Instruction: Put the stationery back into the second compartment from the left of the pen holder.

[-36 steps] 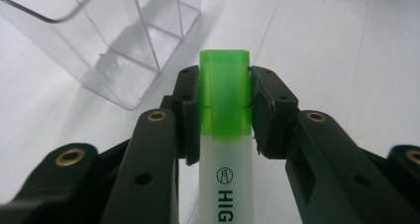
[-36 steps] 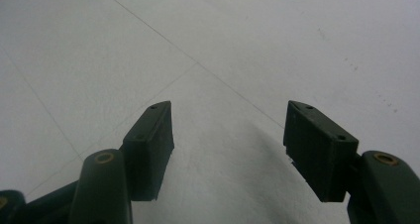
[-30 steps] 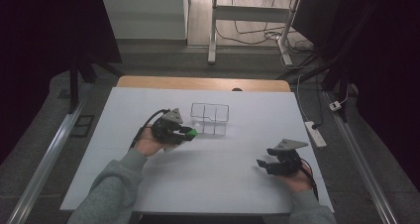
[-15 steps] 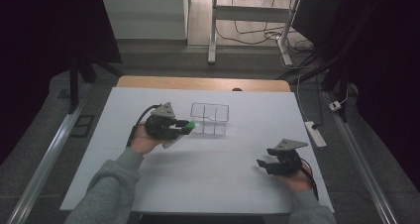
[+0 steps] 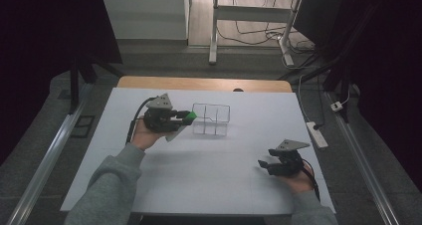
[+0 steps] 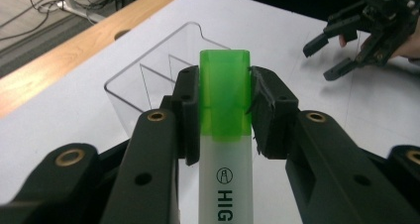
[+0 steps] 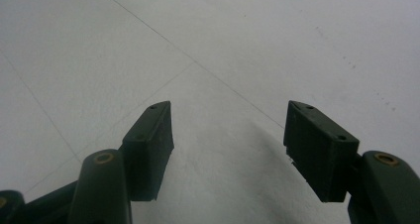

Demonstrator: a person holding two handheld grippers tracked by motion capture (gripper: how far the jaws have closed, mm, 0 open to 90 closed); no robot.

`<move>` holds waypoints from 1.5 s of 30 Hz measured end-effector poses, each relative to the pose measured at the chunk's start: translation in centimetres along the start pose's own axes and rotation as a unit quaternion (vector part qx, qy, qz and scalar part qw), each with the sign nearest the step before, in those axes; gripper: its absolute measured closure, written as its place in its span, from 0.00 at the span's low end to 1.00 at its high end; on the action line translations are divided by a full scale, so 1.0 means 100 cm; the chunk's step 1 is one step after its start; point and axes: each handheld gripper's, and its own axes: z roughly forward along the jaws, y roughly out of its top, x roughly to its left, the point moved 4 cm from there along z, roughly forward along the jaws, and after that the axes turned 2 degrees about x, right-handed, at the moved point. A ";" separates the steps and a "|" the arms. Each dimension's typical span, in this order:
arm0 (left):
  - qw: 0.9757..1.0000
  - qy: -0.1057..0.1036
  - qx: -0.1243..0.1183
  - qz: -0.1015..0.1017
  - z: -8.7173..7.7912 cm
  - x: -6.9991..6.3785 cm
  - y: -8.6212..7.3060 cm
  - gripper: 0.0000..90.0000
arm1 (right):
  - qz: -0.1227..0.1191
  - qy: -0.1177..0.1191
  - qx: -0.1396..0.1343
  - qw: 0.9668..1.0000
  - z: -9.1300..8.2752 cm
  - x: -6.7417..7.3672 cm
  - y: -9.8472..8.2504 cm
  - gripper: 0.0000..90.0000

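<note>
My left gripper (image 5: 185, 116) is shut on a highlighter (image 6: 225, 135) with a white barrel and a green cap (image 5: 189, 117). The cap points toward a clear plastic organizer (image 5: 211, 118) with several compartments, and hangs just left of its rim. In the left gripper view the organizer (image 6: 148, 78) lies right beyond the cap, and both pads (image 6: 188, 110) press the cap's sides. My right gripper (image 5: 263, 164) rests low over the white tabletop at the front right, open, with nothing between its pads (image 7: 151, 144). In the left gripper view my right gripper (image 6: 329, 53) shows farther off.
The white table (image 5: 209, 170) has a wooden strip (image 5: 199, 83) along its far edge. A power strip (image 5: 318, 135) lies off the right edge. Metal rails (image 5: 45, 160) run along both sides, and desk legs and cables (image 5: 249, 31) stand beyond.
My left gripper has lifted with the highlighter and drawn back to the left, nearer the table's far edge. The right gripper has stayed put.
</note>
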 end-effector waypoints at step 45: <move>0.999 0.010 -0.039 -0.010 0.030 0.020 0.054 0.74 | 0.003 -0.004 0.000 1.000 0.000 -0.003 -0.002 0.39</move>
